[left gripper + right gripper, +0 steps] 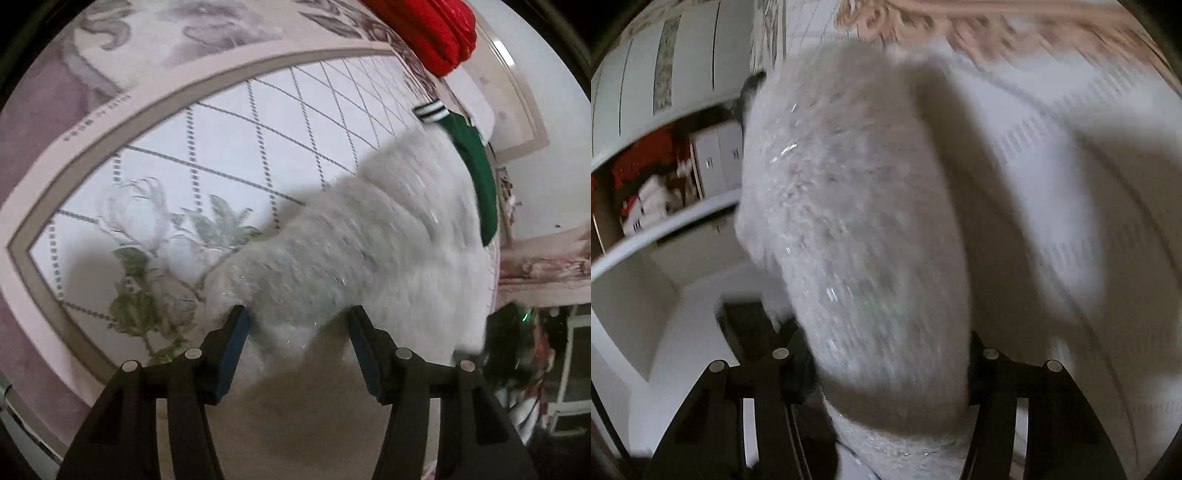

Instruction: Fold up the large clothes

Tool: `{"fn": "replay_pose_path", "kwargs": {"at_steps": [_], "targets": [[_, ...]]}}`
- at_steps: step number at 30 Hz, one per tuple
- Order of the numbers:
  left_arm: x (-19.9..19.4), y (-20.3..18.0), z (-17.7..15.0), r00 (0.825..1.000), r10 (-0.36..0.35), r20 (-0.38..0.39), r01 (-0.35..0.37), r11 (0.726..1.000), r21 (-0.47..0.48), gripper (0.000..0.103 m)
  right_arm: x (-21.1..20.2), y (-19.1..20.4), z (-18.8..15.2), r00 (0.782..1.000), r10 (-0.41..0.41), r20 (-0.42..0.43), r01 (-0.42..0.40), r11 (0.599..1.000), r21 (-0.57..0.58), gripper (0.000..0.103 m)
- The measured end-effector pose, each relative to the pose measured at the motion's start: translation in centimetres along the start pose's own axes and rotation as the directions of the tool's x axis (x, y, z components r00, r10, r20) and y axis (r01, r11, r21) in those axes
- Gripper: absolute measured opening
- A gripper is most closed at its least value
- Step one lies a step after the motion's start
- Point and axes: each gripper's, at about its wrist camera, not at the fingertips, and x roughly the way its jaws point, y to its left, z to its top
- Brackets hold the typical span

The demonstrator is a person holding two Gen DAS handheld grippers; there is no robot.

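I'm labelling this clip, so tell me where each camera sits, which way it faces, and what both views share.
Left wrist: sits on the left claw, looking down along its fingers at a fluffy white garment on the patterned bedspread; only the claw's fingers show.
Right wrist: sits on the right claw, facing the same garment up close, blurred; only its fingers show.
Shared: garment and bedspread.

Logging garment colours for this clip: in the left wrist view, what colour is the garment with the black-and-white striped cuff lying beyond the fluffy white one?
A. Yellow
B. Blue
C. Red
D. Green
D: the green garment ends in the striped cuff, just past the fluffy white garment.
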Motion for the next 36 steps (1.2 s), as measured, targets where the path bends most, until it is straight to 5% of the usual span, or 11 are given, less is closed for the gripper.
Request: {"fn": "replay_pose_path", "kwargs": {"at_steps": [2, 4, 6, 9, 19, 25, 36], "targets": [[0.5, -0.7, 0.1, 1.0, -0.023, -0.021, 0.024, 0.999, 0.033, 0.053, 0.9, -1.3, -0.2, 0.999, -0.045, 0.021, 0.044, 0.999, 0.02, 0.094], [0.8, -1.6, 0.2, 1.0, 0.001, -0.025, 0.001, 0.997, 0.078, 0.056, 2.7, -1.8, 1.1, 0.997, 0.067, 0.041, -0.067, 0.998, 0.018, 0.097], [0.9, -2.0, 0.4, 0.999, 0.03, -0.023, -0.028, 0.994, 0.102, 0.057, 4.0, -0.3, 1.8, 0.996, 0.061, 0.066, -0.06, 0.998, -0.019, 0.09], [0.1, -1.4, 1.4, 0.999, 0.038, 0.009, -0.039, 0.995, 0.093, 0.057, 3.8, 0.6, 1.4, 0.985, 0.137, 0.105, -0.142, 0.989, 0.037, 0.059], [-3.5, -3.3, 4.5, 0.999, -0.054, -0.008, 0.054, 0.993, 0.109, 0.057, 0.2, 8.7, 0.9, 0.956, 0.246, 0.16, -0.244, 0.969, -0.033, 0.055], [-4.9, -9.2, 8.5, 0.997, -0.075, -0.025, 0.079, 0.969, 0.232, 0.057, -4.5, 11.7, 2.4, 0.926, 0.267, 0.265, -0.259, 0.964, -0.067, 0.055], [-0.2, -26.1, 18.1, 0.989, -0.144, -0.016, 0.137, 0.891, 0.433, 0.057, -22.5, 13.2, 10.8, 0.842, 0.307, 0.444, -0.272, 0.952, -0.141, 0.055]]}}
